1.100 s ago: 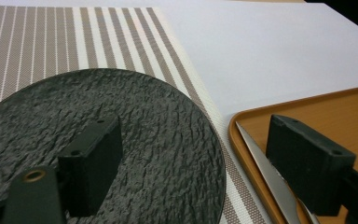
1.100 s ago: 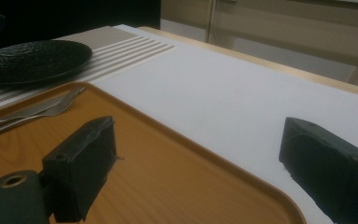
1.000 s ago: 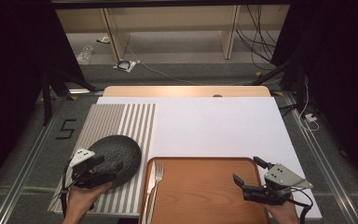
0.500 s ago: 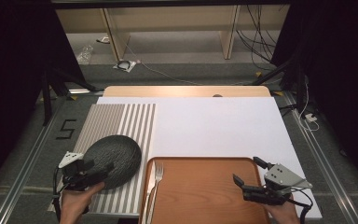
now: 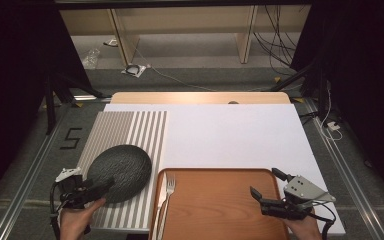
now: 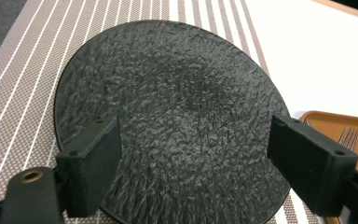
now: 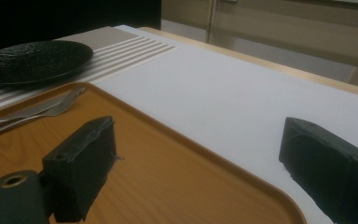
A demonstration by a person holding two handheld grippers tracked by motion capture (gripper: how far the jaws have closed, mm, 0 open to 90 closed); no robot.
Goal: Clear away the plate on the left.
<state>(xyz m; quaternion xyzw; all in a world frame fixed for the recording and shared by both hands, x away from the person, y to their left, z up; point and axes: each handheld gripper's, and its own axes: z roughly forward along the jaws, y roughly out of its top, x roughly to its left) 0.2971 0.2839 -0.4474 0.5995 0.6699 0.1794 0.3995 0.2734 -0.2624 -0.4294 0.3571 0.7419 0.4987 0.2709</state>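
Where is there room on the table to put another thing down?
The white sheet, between the striped mat and the table's right edge, lies bare. The wooden tray is bare right of the fork. The mat's near end is crowded: black plate, left tongs.

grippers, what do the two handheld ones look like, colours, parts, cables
Both are black two-jaw tools with blocky, squared black pads. The left gripper carries a small pale plate on top and a black cable looping beside the hand. The right gripper has a grey three-cornered plate with small dark holes, and a black cable trailing behind it.
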